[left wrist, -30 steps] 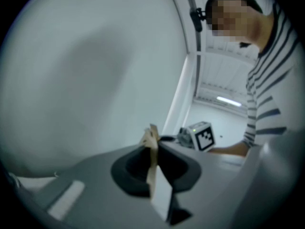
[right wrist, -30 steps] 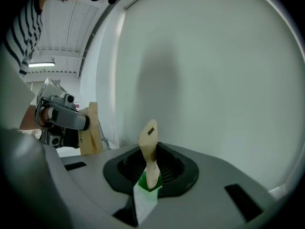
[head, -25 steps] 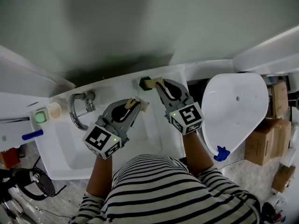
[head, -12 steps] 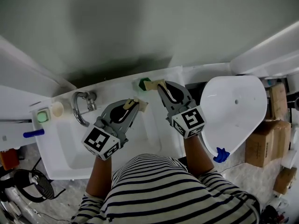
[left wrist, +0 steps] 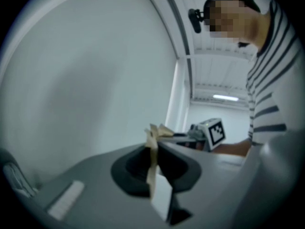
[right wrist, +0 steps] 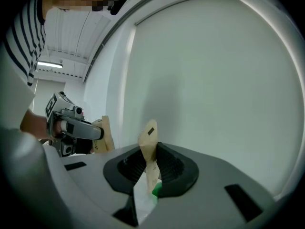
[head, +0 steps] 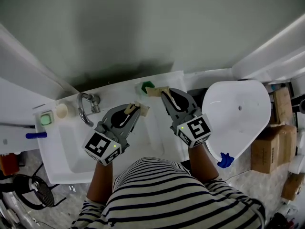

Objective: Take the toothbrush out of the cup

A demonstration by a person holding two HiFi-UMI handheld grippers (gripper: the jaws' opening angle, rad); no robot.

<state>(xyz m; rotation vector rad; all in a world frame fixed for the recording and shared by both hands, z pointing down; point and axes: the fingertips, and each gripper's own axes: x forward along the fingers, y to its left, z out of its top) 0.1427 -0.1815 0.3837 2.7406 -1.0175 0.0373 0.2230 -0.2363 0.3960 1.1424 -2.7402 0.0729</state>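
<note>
Site: white sink against a grey wall, tap at the left rear.
Cup: small green cup, on the sink's back ledge, right of the tap, just beside the tip of the right tool.
Toothbrush: not made out in any view; judged to be still inside the cup, too small to confirm.
Left tool: over the basin, apart from the cup; taped pads pressed together, empty.
Right tool: aimed at the cup, close to level; beige taped pads meeting at the tips, no handle visible between them; patch of green below the jaws in the right gripper view.
Step in hand: approach to the cup, grasp not yet made (judgement).
Doing it well: part the right tool's jaws before closing in. Come down on the handle from above the rim, not from the side, to avoid shoving a light cup along the ledge. Clamp on the handle alone, clear of the rim. Draw straight up along the cup's axis until the head clears.
Left tool's part: brace the cup's wall if it starts to ride up with the brush.
Risk: cup tipped into the basin by a sideways nudge.
</note>
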